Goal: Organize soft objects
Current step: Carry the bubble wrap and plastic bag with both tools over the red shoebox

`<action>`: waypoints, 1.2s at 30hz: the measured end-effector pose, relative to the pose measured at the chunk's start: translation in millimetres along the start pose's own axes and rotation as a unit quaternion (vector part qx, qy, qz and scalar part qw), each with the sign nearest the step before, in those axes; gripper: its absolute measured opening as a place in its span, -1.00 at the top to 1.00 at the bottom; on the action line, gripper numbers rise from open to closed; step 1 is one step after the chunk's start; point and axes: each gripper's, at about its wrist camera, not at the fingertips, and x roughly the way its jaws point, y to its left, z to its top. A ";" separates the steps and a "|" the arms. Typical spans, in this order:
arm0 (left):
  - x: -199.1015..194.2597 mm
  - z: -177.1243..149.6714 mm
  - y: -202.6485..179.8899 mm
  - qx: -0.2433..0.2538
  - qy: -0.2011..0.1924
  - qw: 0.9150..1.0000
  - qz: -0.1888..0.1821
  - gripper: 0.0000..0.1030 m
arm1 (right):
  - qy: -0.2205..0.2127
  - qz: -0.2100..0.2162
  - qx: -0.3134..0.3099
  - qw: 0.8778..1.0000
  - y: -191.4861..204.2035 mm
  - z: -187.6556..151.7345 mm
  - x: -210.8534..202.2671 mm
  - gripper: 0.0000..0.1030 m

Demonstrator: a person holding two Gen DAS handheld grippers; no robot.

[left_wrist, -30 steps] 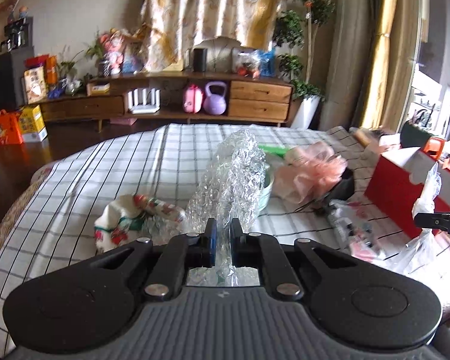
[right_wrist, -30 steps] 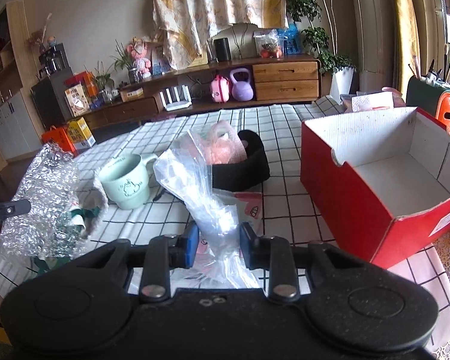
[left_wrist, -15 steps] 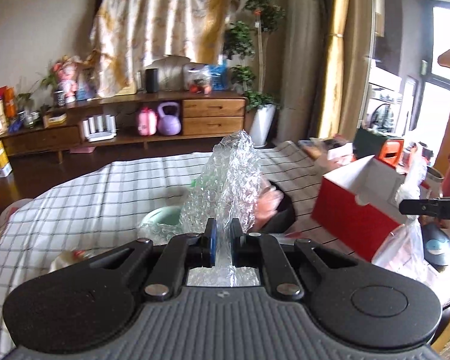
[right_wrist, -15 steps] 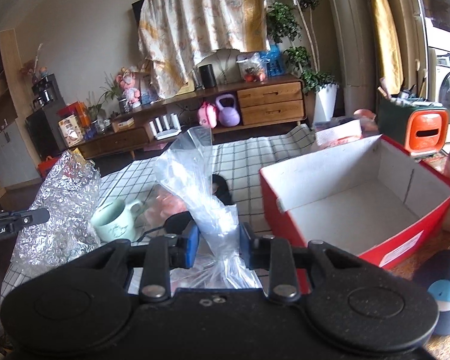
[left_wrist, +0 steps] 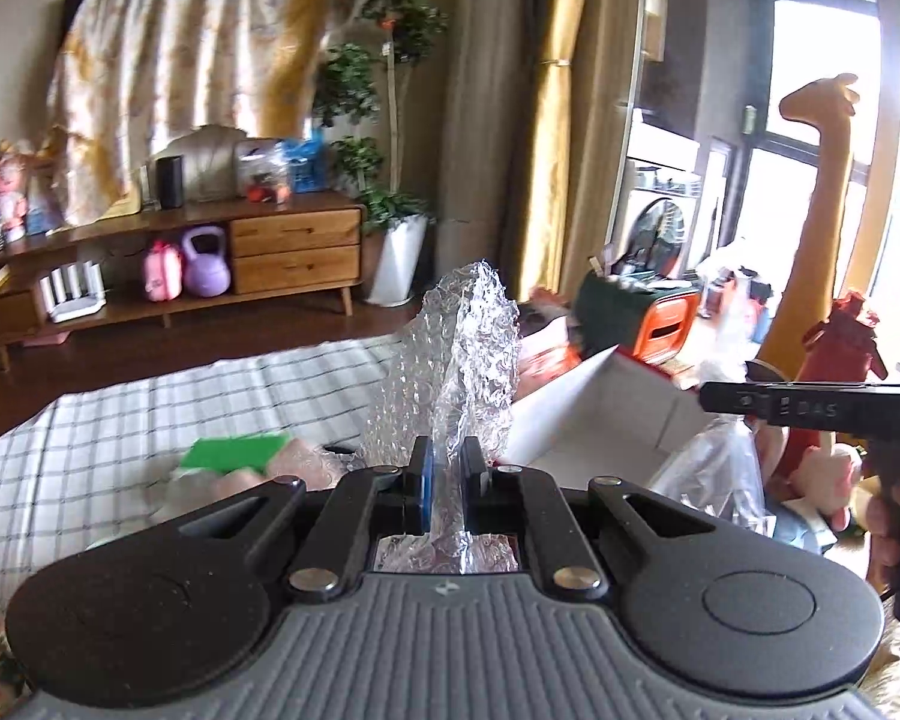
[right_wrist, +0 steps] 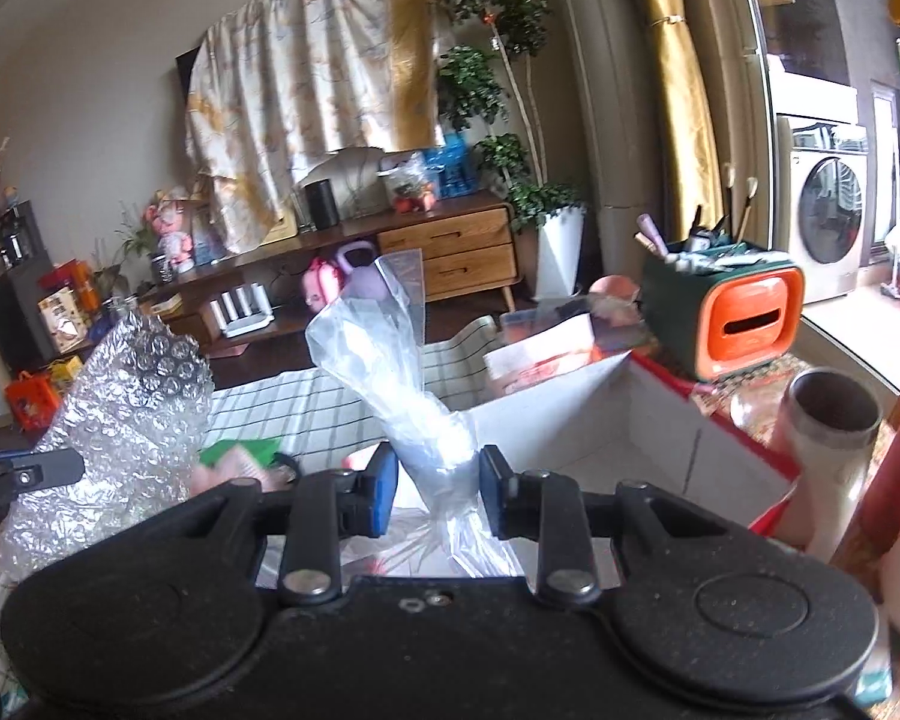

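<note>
My left gripper (left_wrist: 444, 468) is shut on a sheet of bubble wrap (left_wrist: 456, 372), held upright above the checked table. The bubble wrap also shows at the left of the right wrist view (right_wrist: 126, 420). My right gripper (right_wrist: 438, 480) is shut on a clear plastic bag (right_wrist: 402, 384), held up just in front of the open red box with white inside (right_wrist: 642, 438). That box lies to the right in the left wrist view (left_wrist: 606, 414), with the right gripper (left_wrist: 810, 408) above its far side.
A green item (left_wrist: 234, 453) and a pink soft thing (left_wrist: 294, 462) lie on the checked tablecloth (left_wrist: 120, 420). A metal cup (right_wrist: 834, 420) and an orange and green holder (right_wrist: 726, 312) stand right of the box. A sideboard (right_wrist: 390, 264) is far behind.
Both grippers have risen and swung right toward the red box, carrying the bubble wrap and the plastic bag. The box is now close in front of the right gripper.
</note>
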 end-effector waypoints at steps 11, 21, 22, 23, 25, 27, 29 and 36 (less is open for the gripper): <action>68.1 45.6 -69.0 0.023 -0.009 0.997 -0.078 0.83 | 0.002 -0.054 0.040 0.998 -65.8 18.3 42.4 0.46; 134.1 55.1 -99.0 0.000 -0.008 0.992 -0.130 0.83 | 0.006 -0.092 0.077 0.993 -107.7 30.3 83.5 0.47; 141.6 52.5 -99.2 -0.004 -0.003 0.991 -0.132 0.83 | 0.010 -0.096 0.078 0.992 -110.5 28.3 88.3 0.47; 149.5 49.3 -98.8 -0.008 0.004 0.991 -0.132 0.83 | 0.016 -0.096 0.080 0.992 -112.7 26.0 93.2 0.47; 166.3 41.8 -98.2 -0.008 0.020 0.992 -0.128 0.83 | 0.029 -0.099 0.085 0.991 -117.7 18.0 103.7 0.47; 180.4 33.1 -98.9 -0.003 0.036 0.991 -0.128 0.83 | 0.039 -0.098 0.085 0.991 -120.5 10.3 112.2 0.47; 191.7 23.5 -99.3 0.000 0.051 0.991 -0.122 0.83 | 0.049 -0.102 0.082 0.990 -121.5 3.8 119.7 0.47; 221.2 0.3 -103.1 0.009 0.102 0.987 -0.120 0.82 | 0.081 -0.103 0.068 0.989 -121.9 -11.0 139.9 0.47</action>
